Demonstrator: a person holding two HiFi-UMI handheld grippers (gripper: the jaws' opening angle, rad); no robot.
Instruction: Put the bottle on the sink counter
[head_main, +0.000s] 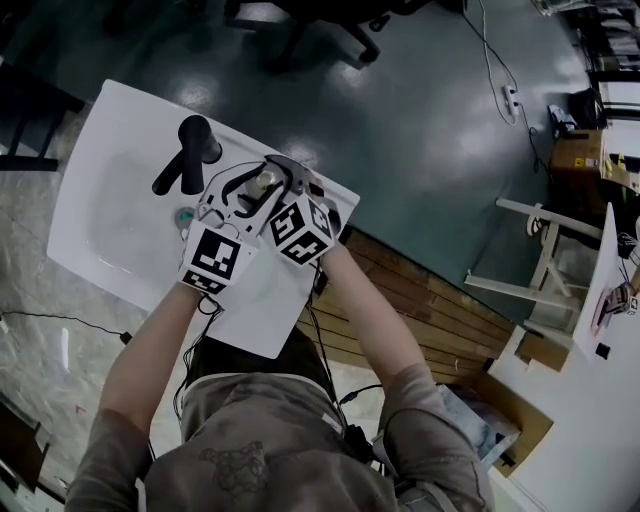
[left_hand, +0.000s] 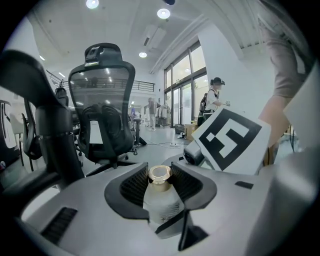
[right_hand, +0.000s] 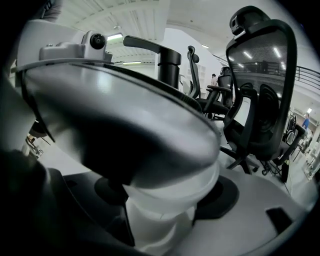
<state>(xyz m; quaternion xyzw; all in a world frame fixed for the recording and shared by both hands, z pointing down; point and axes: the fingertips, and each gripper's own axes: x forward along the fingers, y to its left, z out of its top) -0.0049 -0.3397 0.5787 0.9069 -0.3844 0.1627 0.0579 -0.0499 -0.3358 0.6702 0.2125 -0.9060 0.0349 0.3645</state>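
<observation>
Seen from above, a person's bare forearms reach forward over a white table with a sink basin sunk into it. A black tap stands at the basin's far edge. Each hand holds a grey tool with a black-and-white marker cube.

The left tongs and right tongs meet just right of the tap, over the table's far right part. Between them is a small bottle, upright, with a pale gold top. Whether its base touches the table cannot be told.

In the left gripper view, the left tongs are closed against the bottle, their ribbed black pads pressing both sides of its neck just under the gold top. The body is frosted and translucent. The other tool's marker cube sits close on the right. A black mesh office chair stands behind on a grey-green floor.

In the right gripper view, the right tongs are clamped round the bottle's cloudy white body, lower down. The left tool's grey shell fills the space above, with the tap beyond it
</observation>
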